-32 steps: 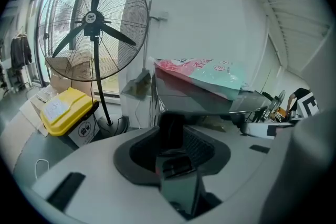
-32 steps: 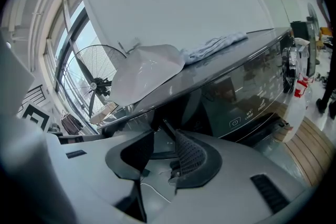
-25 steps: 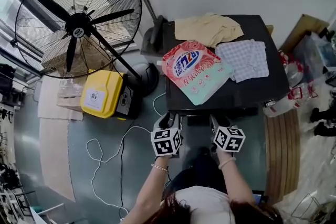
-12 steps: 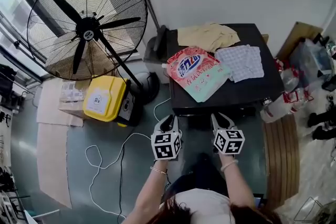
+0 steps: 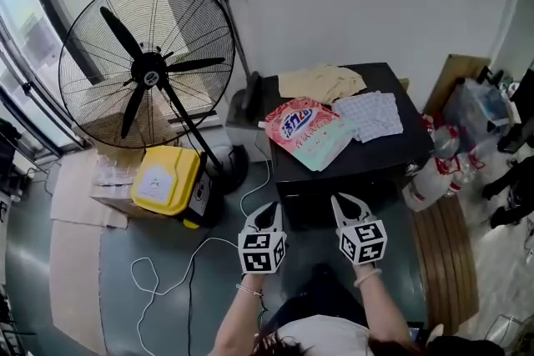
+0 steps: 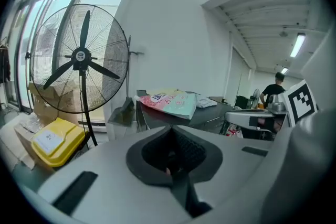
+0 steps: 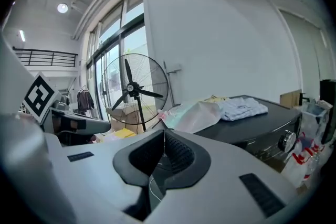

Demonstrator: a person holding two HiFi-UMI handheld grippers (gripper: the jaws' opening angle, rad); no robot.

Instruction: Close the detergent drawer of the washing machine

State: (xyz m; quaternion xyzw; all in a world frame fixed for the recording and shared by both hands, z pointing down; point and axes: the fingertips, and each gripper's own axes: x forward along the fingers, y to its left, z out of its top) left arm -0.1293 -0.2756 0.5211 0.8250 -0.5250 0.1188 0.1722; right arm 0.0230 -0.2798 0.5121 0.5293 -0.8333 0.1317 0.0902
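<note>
Head view shows detergent bag [image 5: 310,129] on black washing machine [image 5: 385,151] beside fan [image 5: 150,67]

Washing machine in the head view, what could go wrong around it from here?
1. The detergent bag lies right up to the front edge of the washing machine top; a jolt could slide it off.
2. A white cable loops over the floor beside the person, a likely trip hazard.
3. The fan stands close beside the machine, so a wide elbow swing might hit it.
</note>
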